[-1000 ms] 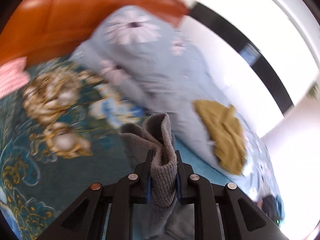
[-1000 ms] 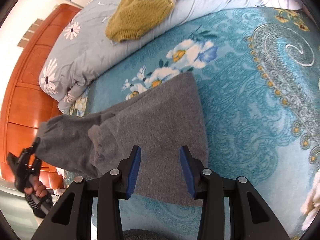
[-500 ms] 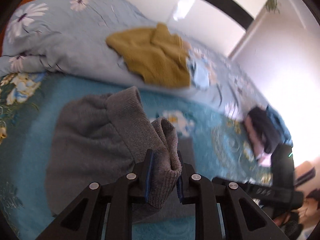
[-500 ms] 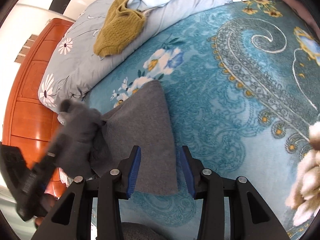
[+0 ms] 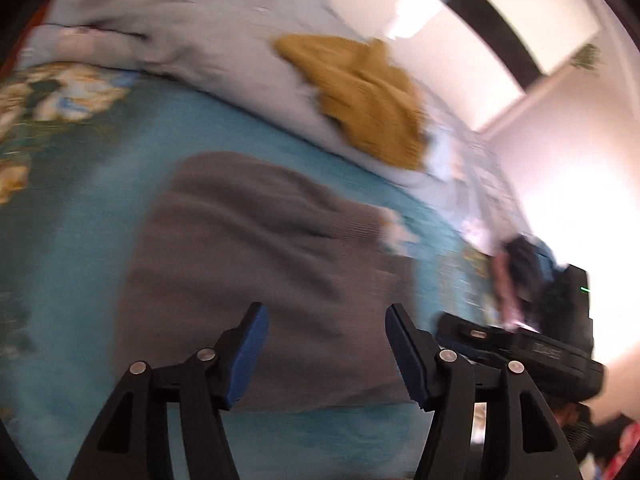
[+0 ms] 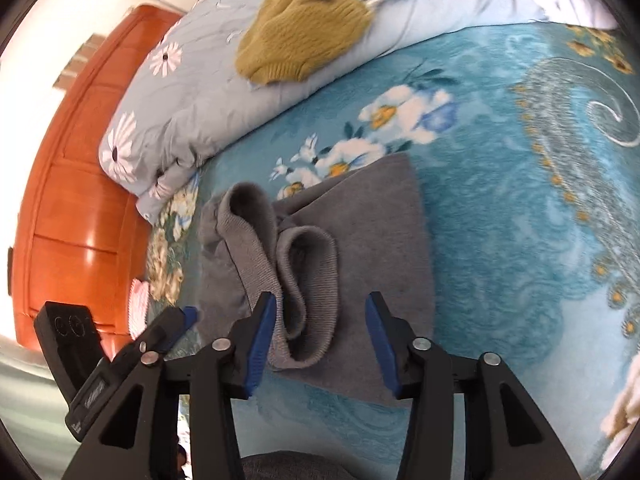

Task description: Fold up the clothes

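A grey knit garment [image 6: 372, 224] lies folded on the teal bedspread [image 6: 520, 208], its two ribbed cuffs [image 6: 308, 268] doubled over on top. My right gripper [image 6: 322, 340] hovers over the near edge. Its jaws are opening, with a cuff lying between the blue pads, not pressed. In the left wrist view the same grey garment [image 5: 260, 248] spreads below my left gripper [image 5: 326, 344], whose jaws are opening wide with nothing clamped. The left gripper [image 6: 180, 318] shows at the lower left of the right wrist view. The right gripper's black body [image 5: 520, 348] shows at the right of the left wrist view.
A mustard knit sweater [image 6: 304, 28] lies on a pale blue flowered duvet [image 6: 192, 92] along the far side of the bed. An orange wooden headboard [image 6: 76, 184] stands at the left. A pile of dark clothes [image 5: 528, 264] sits further along the bed.
My left gripper carried the grey cuff across onto the folded garment, let it go and spread its jaws. The right gripper's jaws widened a little.
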`<action>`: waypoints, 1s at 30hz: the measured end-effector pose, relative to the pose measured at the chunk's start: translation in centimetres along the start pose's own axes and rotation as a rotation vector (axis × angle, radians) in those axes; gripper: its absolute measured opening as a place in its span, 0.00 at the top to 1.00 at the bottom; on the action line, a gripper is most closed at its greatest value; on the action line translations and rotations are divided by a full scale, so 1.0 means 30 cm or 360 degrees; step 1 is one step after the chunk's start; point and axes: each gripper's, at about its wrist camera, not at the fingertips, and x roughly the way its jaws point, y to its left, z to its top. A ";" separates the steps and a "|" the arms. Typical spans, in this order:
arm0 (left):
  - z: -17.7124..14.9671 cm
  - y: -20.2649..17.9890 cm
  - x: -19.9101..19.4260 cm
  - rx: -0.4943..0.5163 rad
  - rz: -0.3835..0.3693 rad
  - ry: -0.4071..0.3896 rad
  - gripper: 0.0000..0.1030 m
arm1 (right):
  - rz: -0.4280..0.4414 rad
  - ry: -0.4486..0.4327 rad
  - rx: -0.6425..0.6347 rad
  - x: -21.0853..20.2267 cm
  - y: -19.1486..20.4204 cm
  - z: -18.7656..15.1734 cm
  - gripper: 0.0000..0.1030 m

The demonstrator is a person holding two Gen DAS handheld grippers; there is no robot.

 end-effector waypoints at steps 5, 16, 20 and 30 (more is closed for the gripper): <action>-0.030 0.175 0.012 -0.0226 0.0176 0.0043 0.37 | 0.0010 -0.0002 -0.0141 0.062 0.095 0.043 0.53; -0.092 0.255 -0.001 -0.0382 0.0051 0.0049 0.37 | -0.0025 0.0130 -0.0224 0.268 0.164 0.194 0.50; -0.097 0.266 0.033 -0.0406 0.0037 0.0071 0.37 | 0.0049 0.0129 -0.0121 0.290 0.139 0.203 0.50; -0.114 0.305 -0.015 -0.0482 -0.0027 0.0032 0.37 | 0.0289 0.0180 -0.0060 0.162 0.239 0.186 0.92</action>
